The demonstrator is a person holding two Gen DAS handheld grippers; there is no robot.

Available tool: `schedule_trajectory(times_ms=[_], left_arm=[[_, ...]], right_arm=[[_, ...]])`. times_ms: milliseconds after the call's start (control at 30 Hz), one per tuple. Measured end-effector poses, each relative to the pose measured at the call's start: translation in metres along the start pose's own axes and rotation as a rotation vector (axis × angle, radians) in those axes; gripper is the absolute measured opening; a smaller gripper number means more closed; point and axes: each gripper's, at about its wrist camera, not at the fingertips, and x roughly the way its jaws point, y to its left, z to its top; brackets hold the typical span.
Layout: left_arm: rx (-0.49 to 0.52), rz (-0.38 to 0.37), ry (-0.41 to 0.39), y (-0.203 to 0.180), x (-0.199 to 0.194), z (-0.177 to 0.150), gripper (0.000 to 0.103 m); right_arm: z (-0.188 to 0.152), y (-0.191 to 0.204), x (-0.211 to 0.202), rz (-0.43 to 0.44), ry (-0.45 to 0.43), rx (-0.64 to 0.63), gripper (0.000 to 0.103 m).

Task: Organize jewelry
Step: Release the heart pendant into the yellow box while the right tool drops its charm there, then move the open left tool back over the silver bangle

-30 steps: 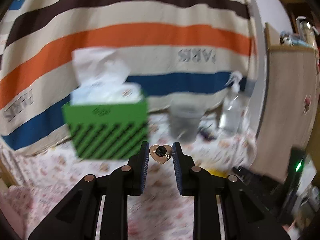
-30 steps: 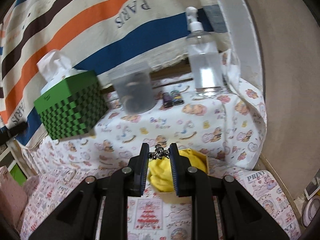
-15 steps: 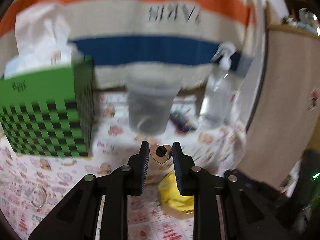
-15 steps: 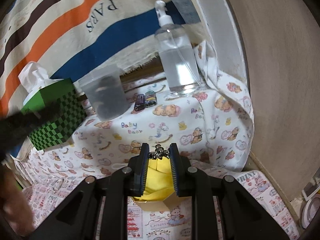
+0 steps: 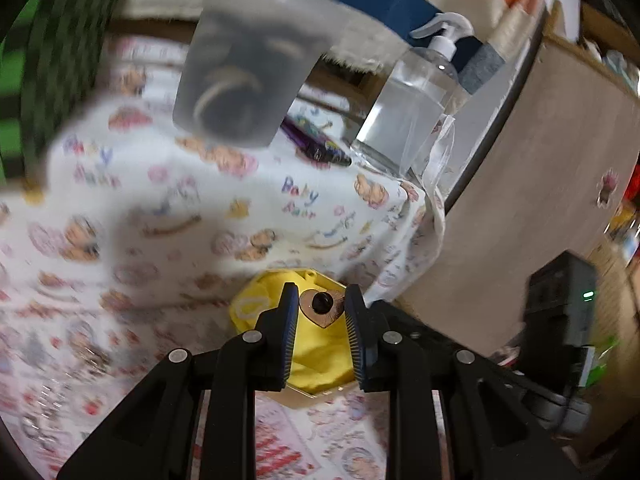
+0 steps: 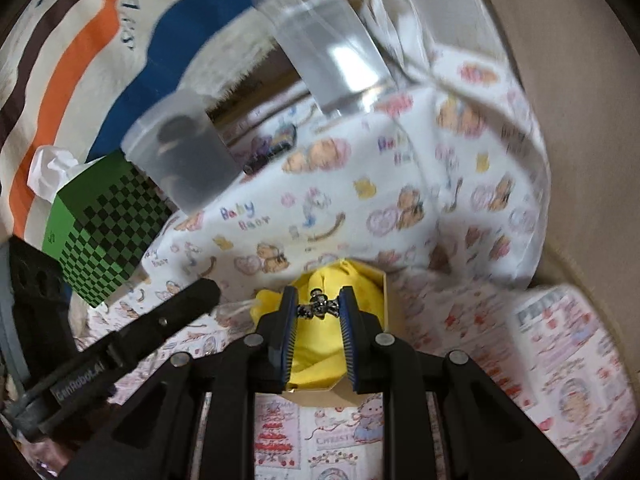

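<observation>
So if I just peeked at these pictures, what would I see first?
Probably the bright yellow cloth in the little box, low in the middle of both views. Right above it, the left gripper pinches a heart-shaped charm and the right gripper pinches a small silvery charm. Further back stands a green checkered tissue box.
</observation>
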Motion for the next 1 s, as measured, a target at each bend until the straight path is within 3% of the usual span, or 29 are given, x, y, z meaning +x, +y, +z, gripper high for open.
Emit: schedule_trajectory(times_ms=[300, 367, 433, 567, 700, 767, 833, 900, 1000], left_arm=[[-0.030, 0.008, 0.017, 0.008, 0.011, -0.006, 0.023], [-0.027, 0.032, 0.011, 0.010, 0.012, -0.005, 0.031], [-0.039, 0.031, -0.001, 0.012, 0.010, -0.005, 0.034], [-0.060, 0.058, -0.047, 0.018, -0.005, -0.002, 0.034], [-0.008, 0.134, -0.127, 0.008, -0.028, 0.007, 0.038], [0.028, 0.162, -0.174, -0.002, -0.043, 0.011, 0.042], [0.052, 0.191, -0.223, -0.008, -0.060, 0.016, 0.057], [0.075, 0.255, -0.261, -0.014, -0.078, 0.018, 0.068], [0.122, 0.365, -0.288, -0.016, -0.104, 0.018, 0.077]], right_arm=[[0.000, -0.009, 0.008, 0.053, 0.040, 0.062, 0.020], [0.002, -0.012, 0.006, 0.055, 0.035, 0.077, 0.025], [0.003, -0.016, 0.003, 0.067, 0.032, 0.095, 0.039], [0.005, -0.019, -0.002, 0.061, 0.017, 0.115, 0.039], [0.007, -0.019, -0.011, 0.047, -0.009, 0.121, 0.041], [0.008, -0.013, -0.017, 0.042, -0.031, 0.105, 0.045], [0.009, -0.006, -0.023, 0.038, -0.051, 0.085, 0.052], [0.008, 0.003, -0.028, 0.039, -0.062, 0.055, 0.056], [0.007, 0.014, -0.035, 0.043, -0.080, 0.020, 0.063]])
